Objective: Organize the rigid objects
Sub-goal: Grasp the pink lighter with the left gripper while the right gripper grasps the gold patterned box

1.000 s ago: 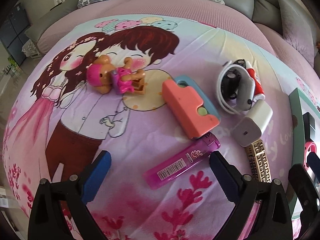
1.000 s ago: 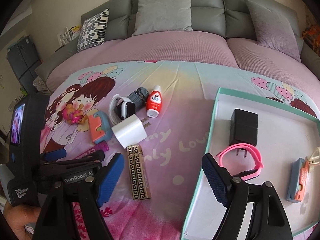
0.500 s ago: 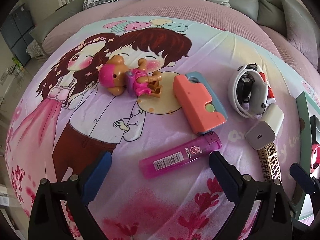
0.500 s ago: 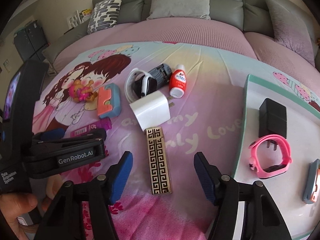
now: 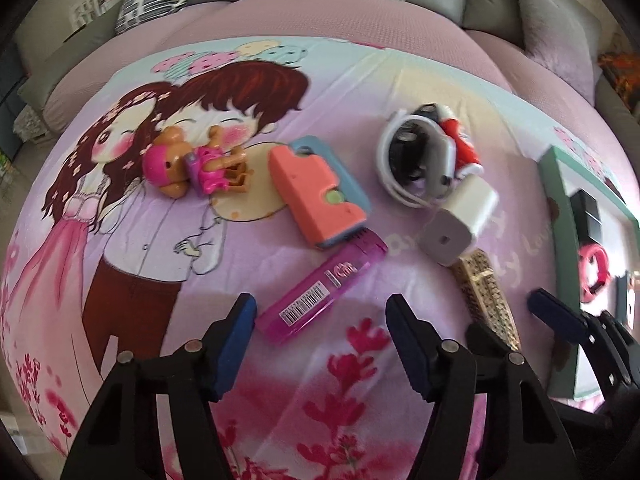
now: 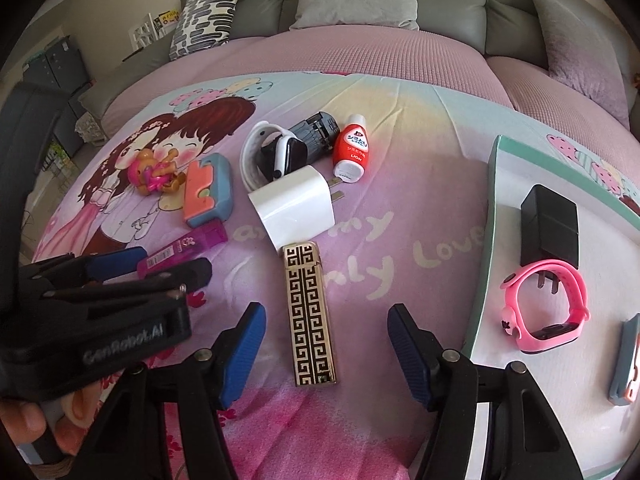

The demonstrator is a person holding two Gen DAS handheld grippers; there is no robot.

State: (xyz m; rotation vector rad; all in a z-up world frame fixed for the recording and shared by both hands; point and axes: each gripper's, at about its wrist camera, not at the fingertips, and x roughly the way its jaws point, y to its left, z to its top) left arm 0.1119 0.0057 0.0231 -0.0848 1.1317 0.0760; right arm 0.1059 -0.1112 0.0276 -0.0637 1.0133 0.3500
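Left gripper (image 5: 320, 320) jaws just narrowed from the wide spread of a second ago; now half apart, pink lighter (image 5: 320, 284) lying between the blue pads (image 5: 236, 340), near end just beside the left pad, no press visible. Right gripper (image 6: 326, 340) narrowed earlier in that second and dropped closer to the gold patterned lighter (image 6: 310, 312), which a second ago sat off by its left pad; now straddled, jaws apart, gaps either side.

Hard to read: left view motion-blurred toward 3 o'clock; white charger (image 5: 460, 220), white smartwatch (image 5: 416, 160) and red bottle (image 5: 464, 148) smeared together. Black item behind the watch (image 6: 316, 132) not identifiable. Tray (image 6: 486, 240) cut off at 3 to 5 o'clock in right view; grey-orange piece (image 6: 626, 360) on it clipped at the edge. Person's fingers (image 6: 24, 420) only partly seen at 8 o'clock, under the left gripper's body.

Pose: both grippers pitched steeply down at the cartoon bedsheet (image 6: 400, 208), side by side, left one entering the right view from 9 o'clock.

Placement: doll (image 5: 192, 164) at 10 o'clock, orange-blue case (image 5: 320, 196) at 12, touching the pink lighter's far end. Black charger (image 6: 550, 224) and pink watch band (image 6: 548, 304) on the tray at 3 o'clock, plug prongs inside the band's loop.
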